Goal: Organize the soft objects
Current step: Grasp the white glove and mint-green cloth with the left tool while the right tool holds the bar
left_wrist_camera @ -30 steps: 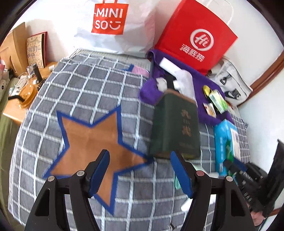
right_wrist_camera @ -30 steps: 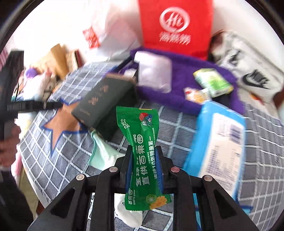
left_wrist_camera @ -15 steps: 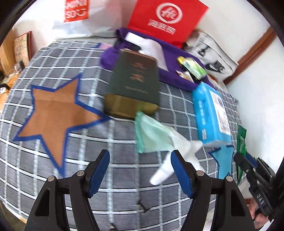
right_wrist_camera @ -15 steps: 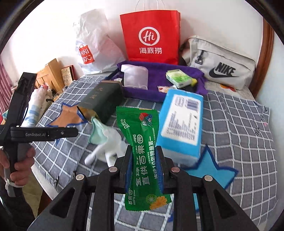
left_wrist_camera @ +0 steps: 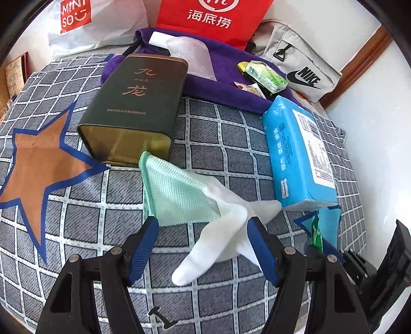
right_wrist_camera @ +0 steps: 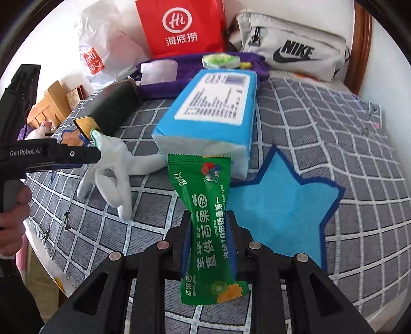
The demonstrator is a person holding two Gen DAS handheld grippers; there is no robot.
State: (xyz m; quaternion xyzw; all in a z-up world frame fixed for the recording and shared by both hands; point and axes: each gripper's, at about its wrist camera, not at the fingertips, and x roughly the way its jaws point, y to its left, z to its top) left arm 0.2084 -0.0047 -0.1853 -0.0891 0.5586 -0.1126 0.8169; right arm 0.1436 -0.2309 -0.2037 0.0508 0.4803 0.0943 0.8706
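A white glove with a mint-green cuff [left_wrist_camera: 205, 205] lies flat on the checked bedspread [left_wrist_camera: 218, 133], its cuff at the mouth of a dark green tin [left_wrist_camera: 133, 108]. My left gripper [left_wrist_camera: 203, 231] is open just above the glove, whose fingers lie between the blue pads [left_wrist_camera: 143, 244]. In the right wrist view the same glove [right_wrist_camera: 113, 174] shows beside the left gripper's black body [right_wrist_camera: 51, 154]. My right gripper [right_wrist_camera: 208, 223] is shut on a green snack packet [right_wrist_camera: 203, 205], held upright over a blue star patch [right_wrist_camera: 280, 200]. A blue tissue pack [right_wrist_camera: 210, 113] lies just behind it.
A purple cloth [left_wrist_camera: 226, 77] at the back holds small packets and a clear pouch. Behind it stand a red paper bag [left_wrist_camera: 213, 18], a white Miniso bag [left_wrist_camera: 84, 20] and a grey Nike pouch [left_wrist_camera: 300, 69]. A brown star patch [left_wrist_camera: 38, 164] lies left. The bed's edge runs near.
My left gripper moved right from the brown star to over the glove, still open. My right gripper came down toward the blue star and tissue pack, with the packet held throughout.
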